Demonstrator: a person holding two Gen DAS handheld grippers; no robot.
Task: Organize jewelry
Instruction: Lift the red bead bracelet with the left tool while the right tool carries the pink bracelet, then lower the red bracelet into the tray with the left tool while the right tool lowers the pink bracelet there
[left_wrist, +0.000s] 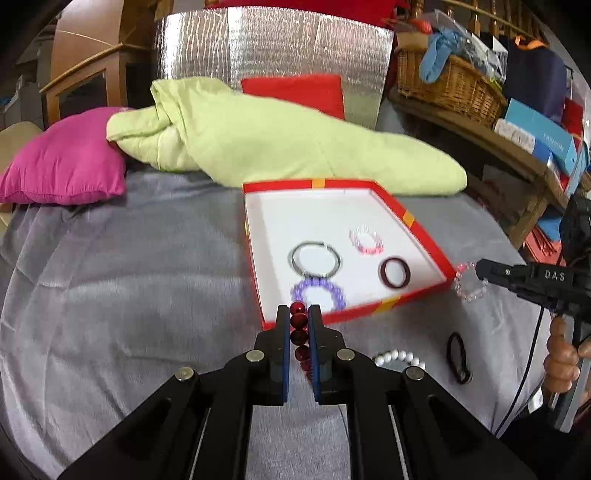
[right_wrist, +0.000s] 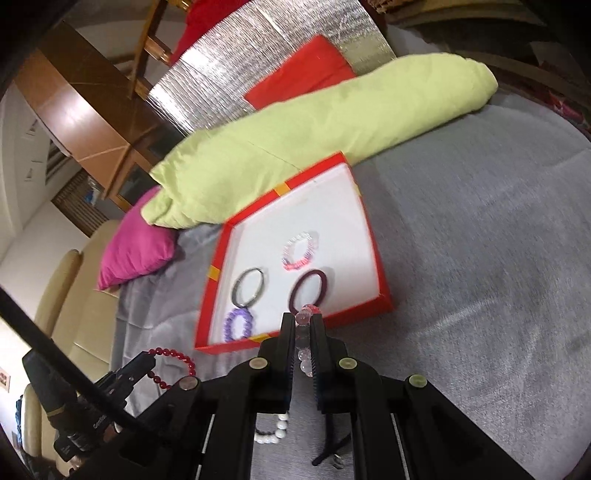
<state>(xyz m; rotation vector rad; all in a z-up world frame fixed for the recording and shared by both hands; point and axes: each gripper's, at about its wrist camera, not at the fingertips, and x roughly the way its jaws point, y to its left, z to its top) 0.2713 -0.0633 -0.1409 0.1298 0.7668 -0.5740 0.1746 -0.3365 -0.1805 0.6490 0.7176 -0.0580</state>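
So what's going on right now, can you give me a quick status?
Left gripper shut on red bead bracelet. Right gripper shut on clear pink bracelet. Both near red box; path open.

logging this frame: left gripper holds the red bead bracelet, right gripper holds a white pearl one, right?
Not quite. The left gripper does hold the red bead bracelet, but the right gripper holds a clear pink bead bracelet, as the right wrist view shows.

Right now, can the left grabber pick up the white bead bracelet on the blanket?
Probably not yet. The left gripper is already shut on the red bead bracelet, so it's full. The white bead bracelet lies uncovered beside it, outside the red box.
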